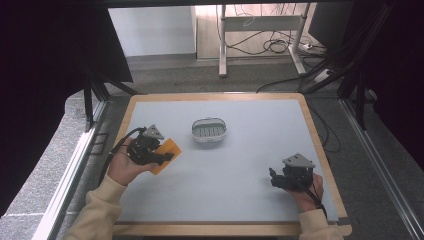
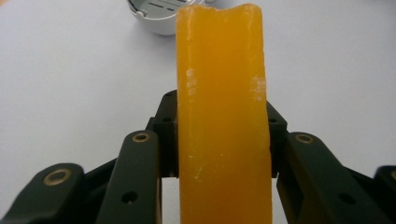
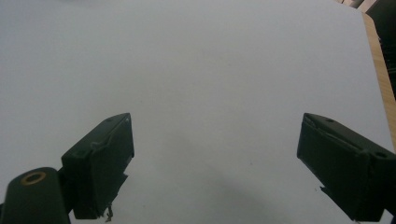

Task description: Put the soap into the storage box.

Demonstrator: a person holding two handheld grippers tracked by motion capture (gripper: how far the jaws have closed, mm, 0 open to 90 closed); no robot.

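The left gripper (image 1: 162, 156) clamps an orange soap bar (image 2: 222, 116). A grey dish (image 1: 209, 130) lies at its two o'clock. The right gripper (image 3: 215, 163) gapes empty.

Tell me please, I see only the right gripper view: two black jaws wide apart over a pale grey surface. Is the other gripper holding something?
Observer: Yes. The left gripper is shut on a translucent orange soap-like bar.
Operator: Is there any container on the table?
Observer: Yes, a small white oval dish with a slotted floor stands near the middle of the grey mat.
Operator: Where is the bar compared with that dish?
Observer: In the high view it is left of the dish and nearer the person, apart from it.
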